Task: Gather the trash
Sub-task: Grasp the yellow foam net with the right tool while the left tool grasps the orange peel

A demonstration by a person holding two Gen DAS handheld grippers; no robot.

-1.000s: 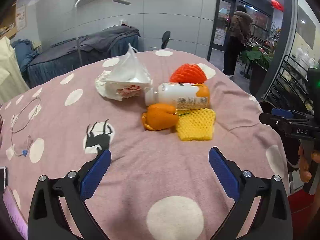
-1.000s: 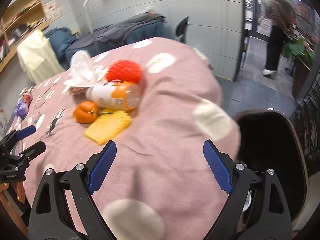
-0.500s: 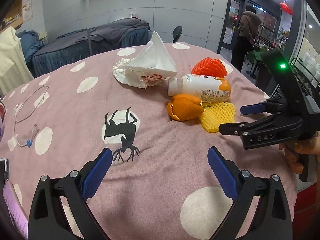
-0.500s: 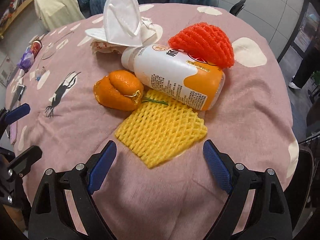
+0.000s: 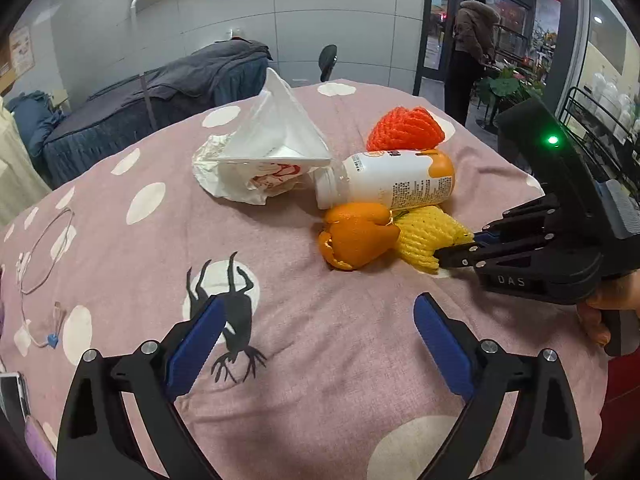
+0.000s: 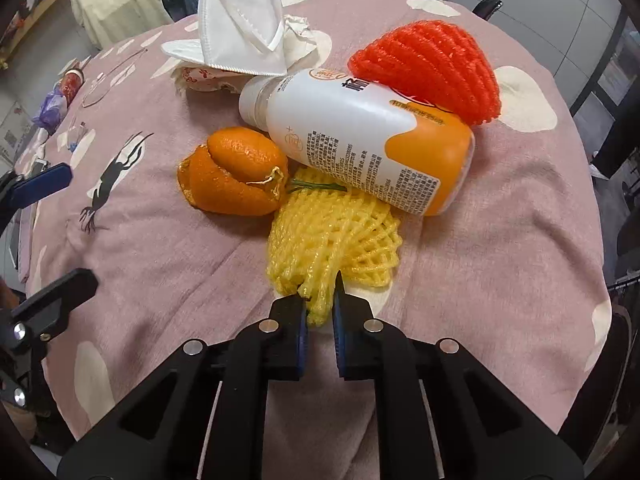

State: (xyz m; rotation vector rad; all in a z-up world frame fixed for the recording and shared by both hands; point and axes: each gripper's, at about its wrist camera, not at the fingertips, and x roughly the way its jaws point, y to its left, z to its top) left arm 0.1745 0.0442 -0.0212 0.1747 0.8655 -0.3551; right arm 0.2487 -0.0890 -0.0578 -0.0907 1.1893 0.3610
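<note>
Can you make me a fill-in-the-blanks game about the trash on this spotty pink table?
1. The right gripper has its fingers pinched on the ______ foam net.
2. The plastic bottle is lying on its ______.
3. The left gripper has its fingers spread ______ and holds nothing.
4. The white face mask rests on a crumpled ______ wrapper.

Missing words: yellow; side; open; paper
</note>
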